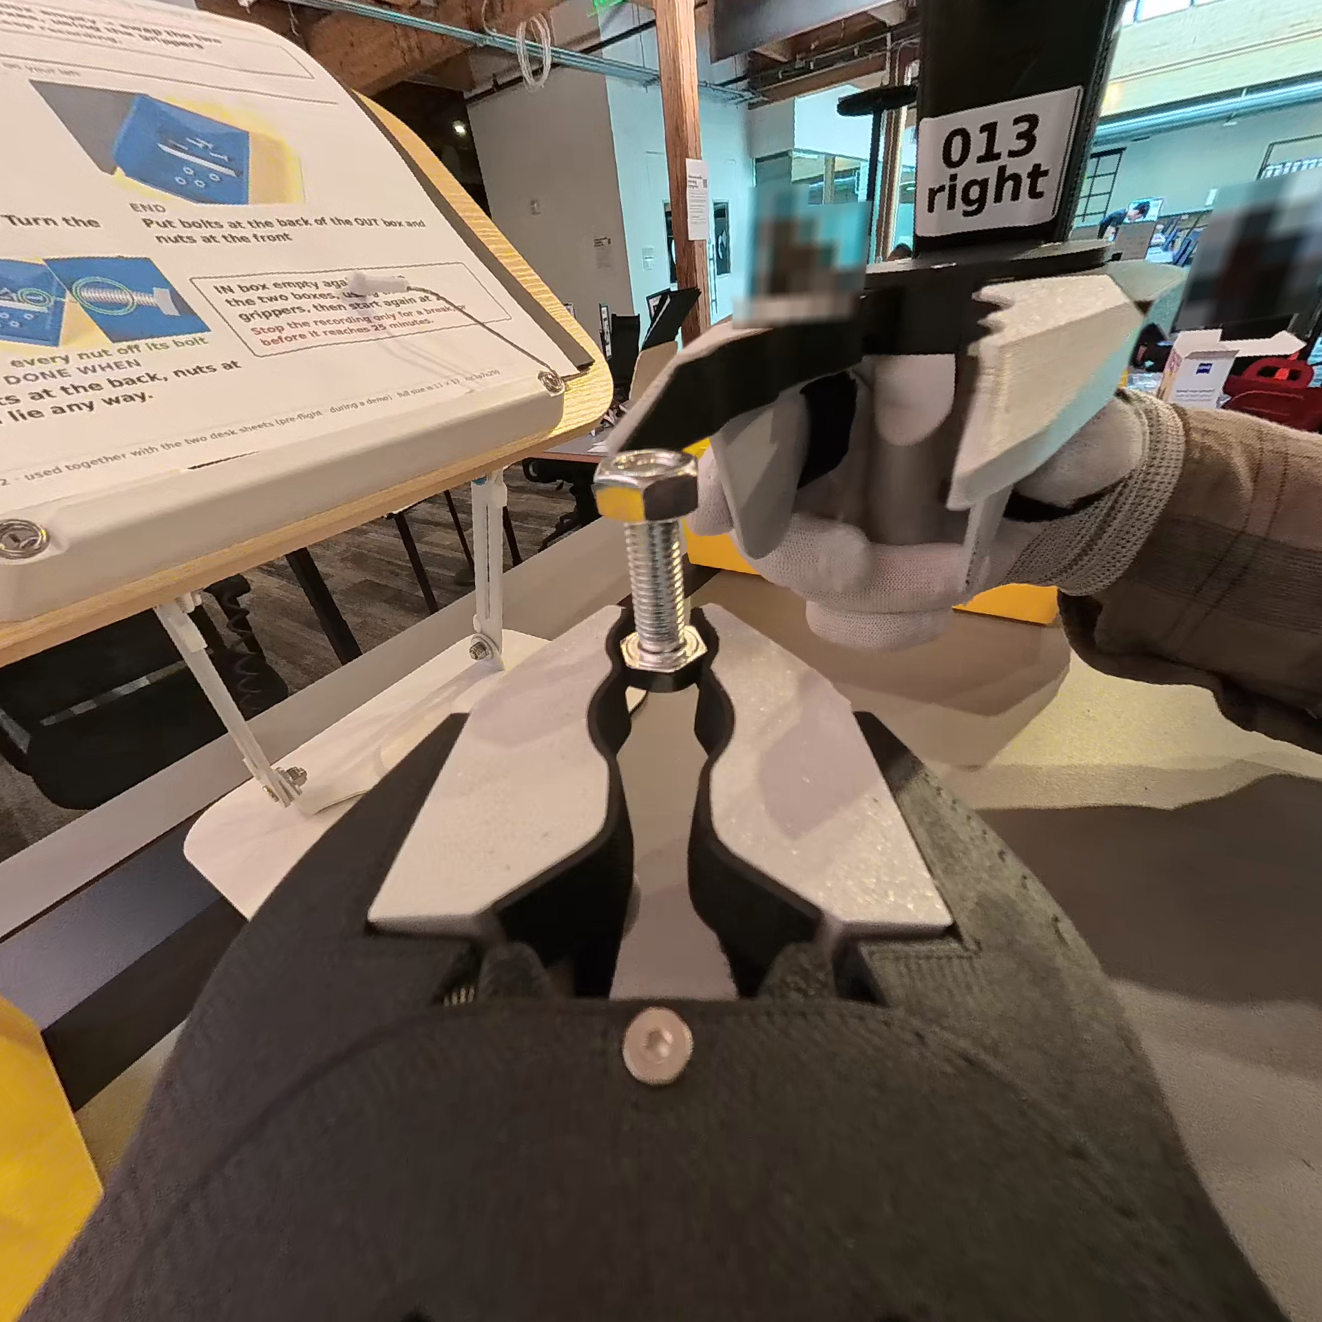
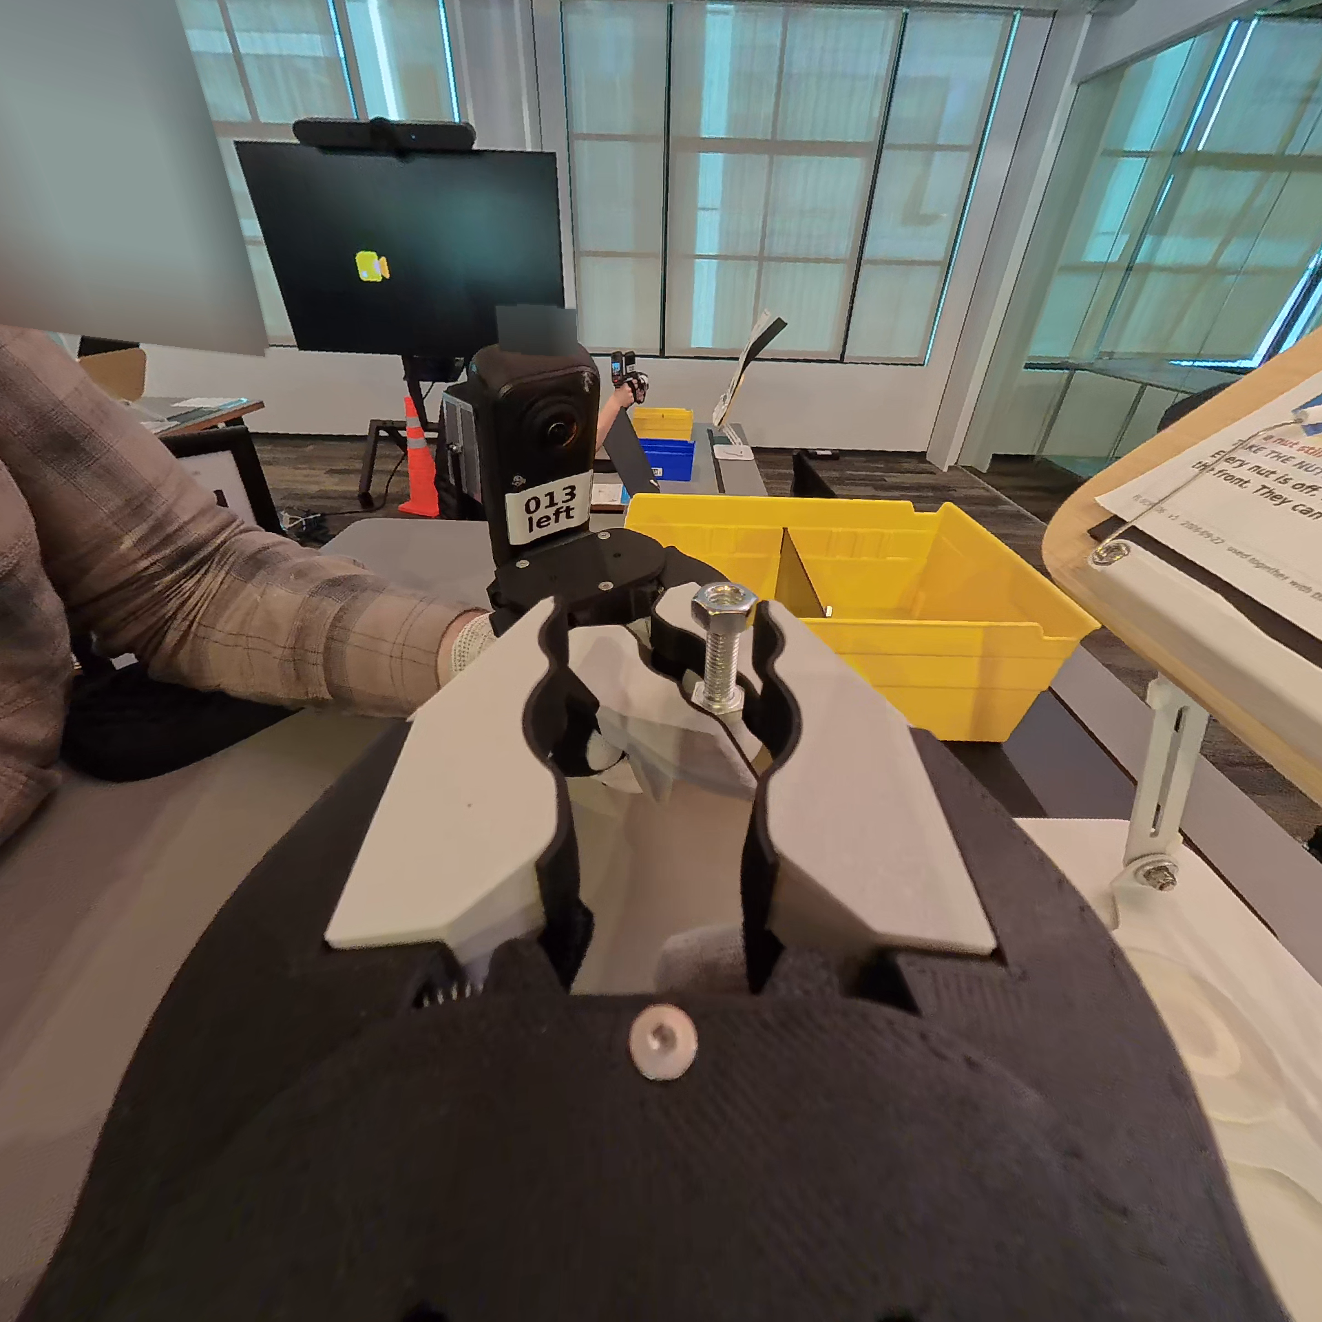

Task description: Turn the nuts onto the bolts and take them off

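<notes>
A silver bolt (image 1: pixel 654 572) stands upright, with its hex head (image 1: pixel 662 654) clamped at the tips of my left gripper (image 1: pixel 662 633), which is shut on it. A hex nut (image 1: pixel 647 488) sits at the top end of the thread. My right gripper (image 2: pixel 662 622) is open, and the bolt (image 2: pixel 717 662) and nut (image 2: pixel 722 599) stand between its fingers, close to the right finger (image 2: pixel 808 687). I cannot tell if that finger touches the nut. In the left wrist view one right fingertip (image 1: pixel 644 436) hovers just above the nut.
A yellow divided bin (image 2: pixel 930 644) stands behind the bolt. An instruction board on a white stand (image 1: pixel 286 286) is at the left in the left wrist view, its base plate (image 1: pixel 322 823) on the grey table. Another yellow bin edge (image 1: pixel 36 1144) shows at the lower left. My right fingertips sit around 6 centimeters from my left ones.
</notes>
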Demonstrator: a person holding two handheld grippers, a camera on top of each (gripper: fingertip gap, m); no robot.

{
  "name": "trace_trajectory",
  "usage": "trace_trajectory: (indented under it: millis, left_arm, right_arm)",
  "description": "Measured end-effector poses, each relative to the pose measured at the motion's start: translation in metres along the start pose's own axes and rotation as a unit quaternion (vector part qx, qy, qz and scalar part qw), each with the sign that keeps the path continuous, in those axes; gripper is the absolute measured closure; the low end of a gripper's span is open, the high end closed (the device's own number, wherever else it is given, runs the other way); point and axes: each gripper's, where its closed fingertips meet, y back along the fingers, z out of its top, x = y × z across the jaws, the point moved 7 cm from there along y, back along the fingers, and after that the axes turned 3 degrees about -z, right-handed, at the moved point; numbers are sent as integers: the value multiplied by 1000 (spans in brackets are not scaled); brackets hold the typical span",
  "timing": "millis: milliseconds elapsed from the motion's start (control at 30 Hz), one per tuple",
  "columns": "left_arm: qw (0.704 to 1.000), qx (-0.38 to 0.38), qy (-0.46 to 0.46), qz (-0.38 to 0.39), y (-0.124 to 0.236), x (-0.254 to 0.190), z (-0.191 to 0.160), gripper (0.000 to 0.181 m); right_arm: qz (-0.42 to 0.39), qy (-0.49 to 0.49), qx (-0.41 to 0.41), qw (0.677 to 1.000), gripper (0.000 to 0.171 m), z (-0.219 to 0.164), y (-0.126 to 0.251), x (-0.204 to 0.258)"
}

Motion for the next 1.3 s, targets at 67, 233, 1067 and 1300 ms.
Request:
trace_trajectory:
  millis: [67, 233, 1067, 1300]
  left_arm:
    - [1000, 0, 0, 1, 0, 0, 0, 167]
    - [1000, -2, 3, 0, 0, 1, 0, 167]
    - [1000, 2, 3, -7, -2, -2, -1, 167]
    - [1000, 0, 6, -5, -1, -1, -1, 167]
  right_arm:
    - [1, 0, 2, 1000, 121, 0, 0, 0]
    - [4, 1, 4, 1000, 124, 0, 2, 1]
    - [3, 7, 21, 1000, 116, 0, 2, 2]
    - [13, 10, 24, 1000, 125, 1, 10, 3]
